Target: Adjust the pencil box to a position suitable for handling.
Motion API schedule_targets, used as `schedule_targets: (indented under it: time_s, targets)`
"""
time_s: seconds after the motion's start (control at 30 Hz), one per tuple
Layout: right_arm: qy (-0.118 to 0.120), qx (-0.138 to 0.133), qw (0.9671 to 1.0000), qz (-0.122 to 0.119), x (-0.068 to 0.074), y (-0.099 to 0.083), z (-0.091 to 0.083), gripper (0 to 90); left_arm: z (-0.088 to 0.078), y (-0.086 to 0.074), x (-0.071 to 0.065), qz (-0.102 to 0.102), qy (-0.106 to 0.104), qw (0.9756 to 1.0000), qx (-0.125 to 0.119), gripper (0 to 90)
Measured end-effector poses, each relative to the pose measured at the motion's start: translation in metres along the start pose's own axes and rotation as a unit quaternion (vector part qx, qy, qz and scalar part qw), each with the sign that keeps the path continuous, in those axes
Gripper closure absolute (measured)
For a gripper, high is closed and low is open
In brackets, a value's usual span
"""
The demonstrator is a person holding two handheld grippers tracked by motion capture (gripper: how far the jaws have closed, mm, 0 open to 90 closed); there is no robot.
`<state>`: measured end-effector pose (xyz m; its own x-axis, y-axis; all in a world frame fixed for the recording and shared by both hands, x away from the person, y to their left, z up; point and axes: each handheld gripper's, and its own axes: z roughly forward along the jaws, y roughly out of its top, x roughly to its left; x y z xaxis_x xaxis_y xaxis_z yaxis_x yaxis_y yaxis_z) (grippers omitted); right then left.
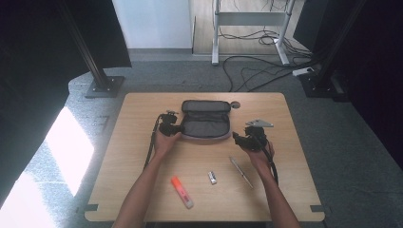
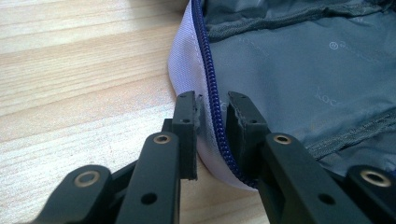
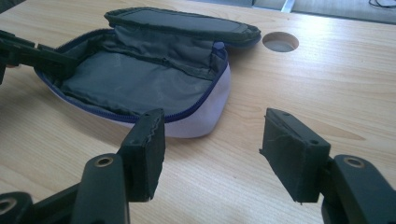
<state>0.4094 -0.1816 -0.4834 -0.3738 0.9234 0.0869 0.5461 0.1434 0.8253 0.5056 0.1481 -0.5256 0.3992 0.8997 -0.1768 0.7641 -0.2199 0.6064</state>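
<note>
From above, the open case (image 1: 206,119) lies at the table's (image 1: 142,156) far middle, left gripper (image 1: 177,128) at its left edge, right gripper (image 1: 236,138) just right. Left gripper view: jaws clamp the zipper rim (image 2: 212,116). Right gripper view: jaws apart, empty, near the case (image 3: 154,79).

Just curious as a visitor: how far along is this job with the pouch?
The pouch already lies unzipped, lid flipped back, looking empty inside. The left gripper is clamped on its zipper edge; the right gripper hangs open beside it. The highlighter, pen and small stick lie on the table, probably to go in.
</note>
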Motion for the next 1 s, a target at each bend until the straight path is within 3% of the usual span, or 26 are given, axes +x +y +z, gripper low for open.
schedule_targets:
  time_s: [0.67,1.0]
  targets:
    - [0.002,0.022,0.9997,0.007,0.006,0.005,0.034,40.6,0.000,-0.001,0.000,0.003,0.001,1.0000,-0.001,74.6]
    - [0.004,0.029,0.9995,0.015,0.006,0.010,0.042,40.7,0.001,-0.001,0.000,0.003,0.002,1.0000,0.000,74.3]
